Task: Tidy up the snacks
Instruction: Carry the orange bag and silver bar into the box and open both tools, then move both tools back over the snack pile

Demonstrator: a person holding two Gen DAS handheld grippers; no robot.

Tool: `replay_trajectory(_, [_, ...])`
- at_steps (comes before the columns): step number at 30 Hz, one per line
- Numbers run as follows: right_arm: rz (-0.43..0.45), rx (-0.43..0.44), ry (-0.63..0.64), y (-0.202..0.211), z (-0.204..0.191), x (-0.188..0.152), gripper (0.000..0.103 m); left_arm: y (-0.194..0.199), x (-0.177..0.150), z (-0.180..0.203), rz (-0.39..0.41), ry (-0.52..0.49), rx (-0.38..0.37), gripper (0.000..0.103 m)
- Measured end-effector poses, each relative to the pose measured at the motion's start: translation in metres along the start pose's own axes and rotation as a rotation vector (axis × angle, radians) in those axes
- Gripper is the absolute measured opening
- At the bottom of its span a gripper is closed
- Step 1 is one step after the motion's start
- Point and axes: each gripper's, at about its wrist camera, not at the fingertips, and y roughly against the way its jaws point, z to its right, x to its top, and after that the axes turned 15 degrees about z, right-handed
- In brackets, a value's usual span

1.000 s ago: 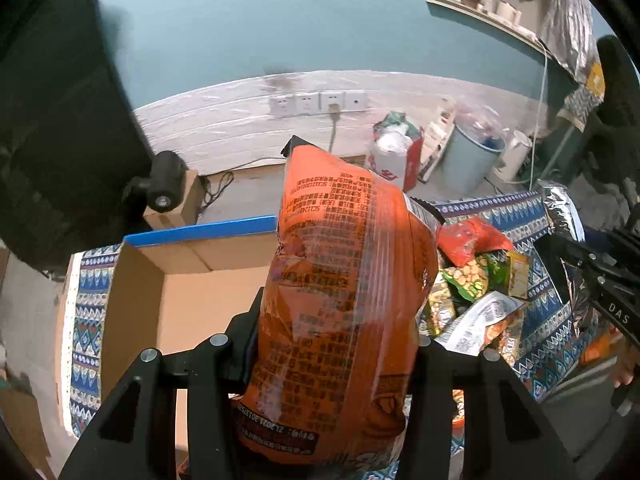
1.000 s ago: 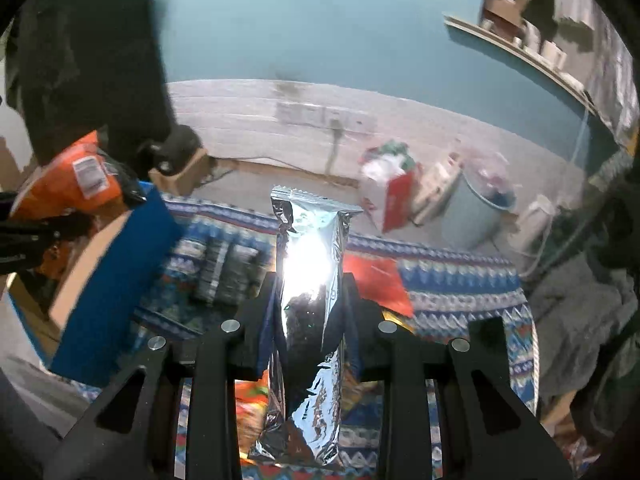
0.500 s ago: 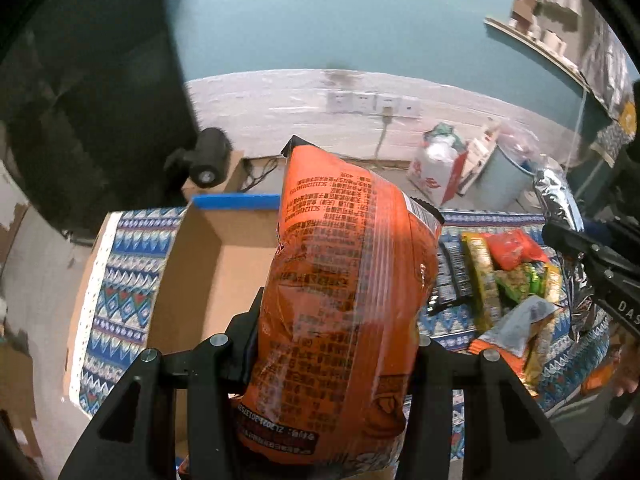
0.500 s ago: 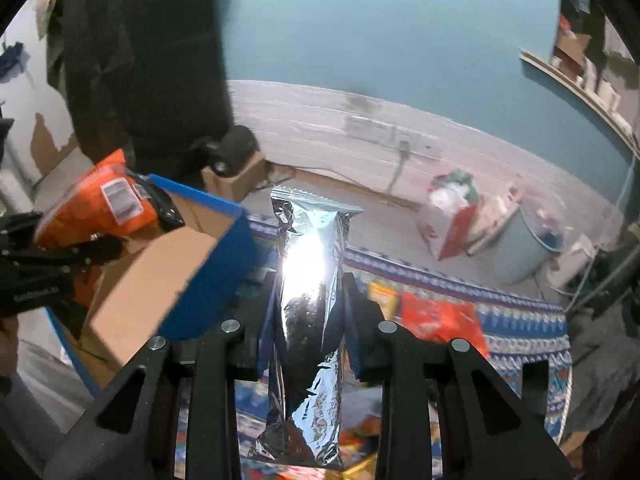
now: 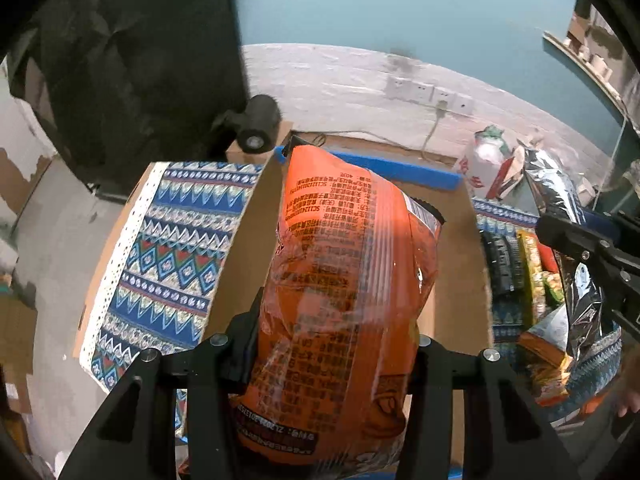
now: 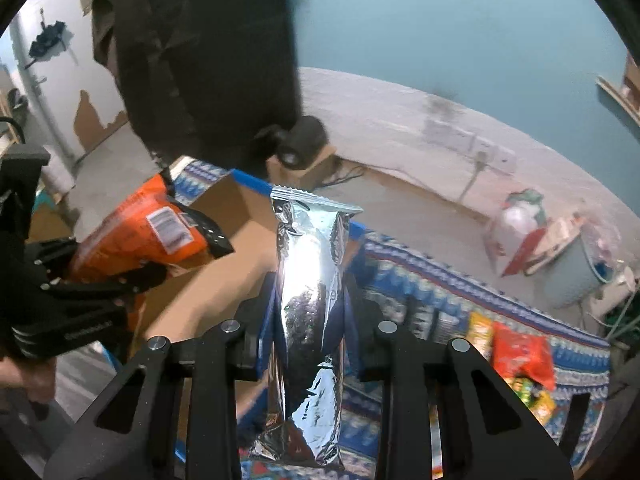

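Observation:
My left gripper (image 5: 336, 320) is shut on a puffy orange snack bag (image 5: 352, 280), held upright over an open cardboard box (image 5: 240, 248) with a blue rim. From the right wrist view that orange snack bag (image 6: 144, 236) and the left gripper (image 6: 132, 276) show at the left, above the cardboard box (image 6: 224, 216). My right gripper (image 6: 310, 304) is shut on a slim silver foil pack (image 6: 310, 280), beside the box's right wall. The silver foil pack (image 5: 556, 192) and right gripper (image 5: 592, 248) show at the left wrist view's right edge.
A patterned blue cloth (image 5: 168, 256) covers the table. Several loose snack packs (image 6: 516, 356) lie on the cloth to the right of the box. A black round device (image 5: 258, 124) sits on a small box behind. Bags and a grey bucket (image 6: 576, 276) stand on the floor by the wall.
Both grippers have swung left with their packs. The orange bag now hangs over the box's middle, and the silver pack has come from over the snack pile to the box's right side.

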Motion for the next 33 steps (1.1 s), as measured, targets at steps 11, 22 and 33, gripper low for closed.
replay_trajectory(11, [-0.079, 0.096, -0.007, -0.044, -0.036, -0.003, 0.028, -0.017, -0.013, -0.023, -0.068, 0.032, 0.068, 0.051])
replay_trajectory(22, [-0.144, 0.139, -0.007, -0.072, -0.050, -0.011, 0.028, -0.007, -0.012, -0.026, -0.054, 0.024, 0.105, 0.065])
replay_trajectory(33, [-0.171, 0.124, -0.022, -0.075, -0.046, -0.019, 0.047, -0.001, -0.007, -0.023, -0.036, 0.029, 0.094, 0.065])
